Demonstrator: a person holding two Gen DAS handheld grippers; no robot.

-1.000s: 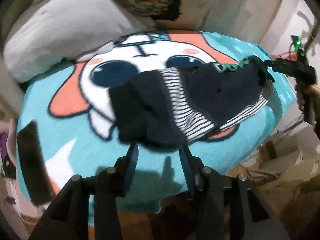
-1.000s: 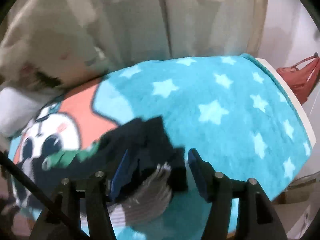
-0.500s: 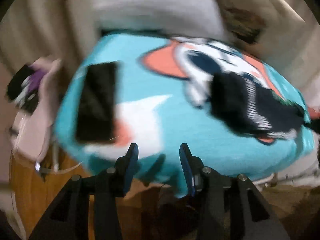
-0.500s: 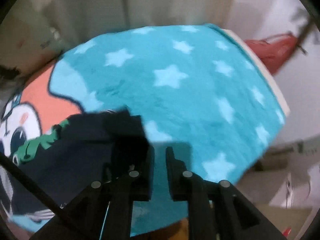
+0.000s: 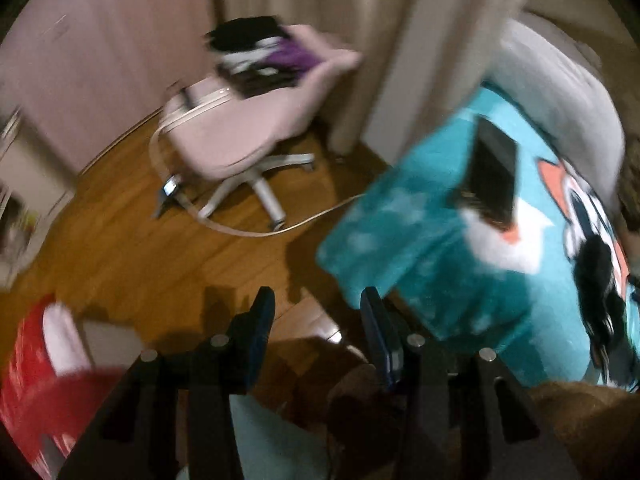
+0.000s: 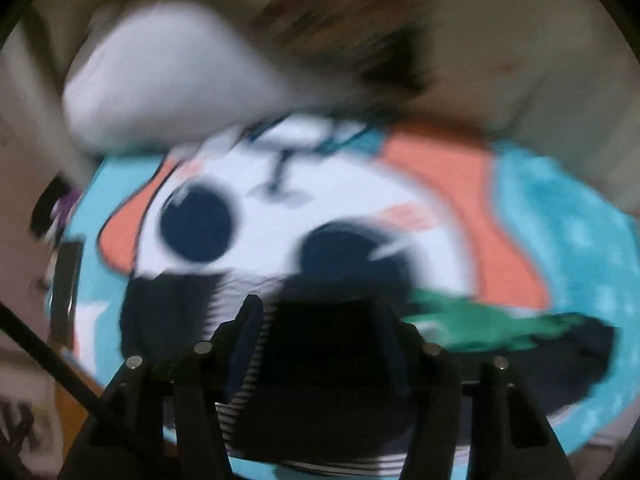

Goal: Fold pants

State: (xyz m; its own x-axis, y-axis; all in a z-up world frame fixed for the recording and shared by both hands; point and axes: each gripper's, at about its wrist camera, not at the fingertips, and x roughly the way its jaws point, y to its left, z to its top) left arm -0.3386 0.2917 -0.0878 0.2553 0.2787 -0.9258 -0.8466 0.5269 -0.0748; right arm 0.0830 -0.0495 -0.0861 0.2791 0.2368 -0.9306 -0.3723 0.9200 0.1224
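Note:
The dark navy pants point(image 6: 328, 344), with striped lining and a green print point(image 6: 492, 324), lie on the teal cartoon blanket point(image 6: 568, 240). My right gripper point(image 6: 316, 320) is open and hovers just over the pants; the frame is blurred, so I cannot tell if it touches them. My left gripper point(image 5: 316, 316) is open and empty, off the bed's corner over the wooden floor point(image 5: 132, 248). In the left wrist view the pants point(image 5: 600, 280) show as a dark patch at the far right on the blanket point(image 5: 420, 248).
A pink office chair point(image 5: 240, 132) with clothes on its back stands on the floor. A dark flat object point(image 5: 494, 172) lies on the blanket's corner. A grey pillow point(image 6: 168, 84) lies at the bed's head. A red item point(image 5: 36, 360) is at lower left.
My left gripper swung left, away from the pants and off the bed toward the floor and chair. My right gripper shut half a second ago, then opened and turned over the pants.

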